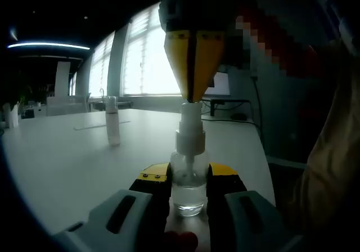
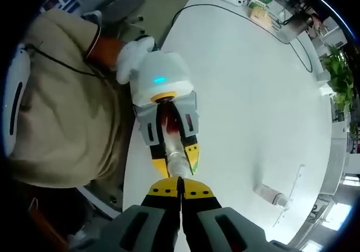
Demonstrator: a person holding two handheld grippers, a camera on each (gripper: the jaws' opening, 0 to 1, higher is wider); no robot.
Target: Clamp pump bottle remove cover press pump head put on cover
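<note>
A small clear pump bottle (image 1: 188,191) stands on the white table (image 1: 67,162), and my left gripper (image 1: 188,176) is shut on its body from both sides. Its white pump head (image 1: 190,117) is bare. My right gripper (image 1: 191,97) comes down from above with its yellow jaws shut, the tips resting on top of the pump head. In the right gripper view I look down on the bottle (image 2: 178,163) held in the left gripper (image 2: 175,151), with my right gripper (image 2: 180,180) just over it. The clear cover (image 1: 112,127) stands apart, farther back on the table (image 2: 270,194).
A person in a beige top (image 2: 62,122) stands at the table's near edge (image 2: 129,173). A thin strip (image 1: 101,125) lies by the cover. Boxes and cables (image 2: 259,7) sit at the far end. Windows (image 1: 146,66) and a monitor (image 1: 219,86) are behind.
</note>
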